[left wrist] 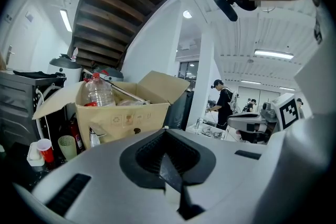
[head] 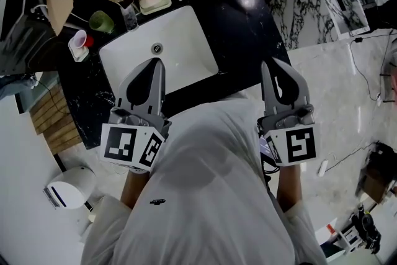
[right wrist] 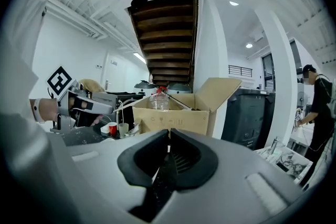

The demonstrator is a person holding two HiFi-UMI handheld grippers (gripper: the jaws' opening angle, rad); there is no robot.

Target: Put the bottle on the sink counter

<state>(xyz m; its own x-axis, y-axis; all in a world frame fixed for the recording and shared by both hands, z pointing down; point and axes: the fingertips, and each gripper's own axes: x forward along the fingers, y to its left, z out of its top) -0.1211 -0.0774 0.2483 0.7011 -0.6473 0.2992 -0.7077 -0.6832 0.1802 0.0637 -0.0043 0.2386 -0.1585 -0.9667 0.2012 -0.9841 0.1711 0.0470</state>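
Our left tongs (head: 159, 62) and right tongs (head: 266, 65) are clenched on nothing; a clear plastic bottle (left wrist: 100, 93) stands in the symbol-printed cardboard box (left wrist: 126, 119).

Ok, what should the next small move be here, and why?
Probably open the left tongs and reach forward over the sink toward the bottle. The left and the right tongs are shut and empty at the sink's near side, while the bottle stands in the box behind the sink, toward the box's left end.

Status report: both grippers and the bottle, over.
Left gripper shut, empty. Right gripper shut, empty. Bottle upright in cardboard box behind sink. No obstacle seen.
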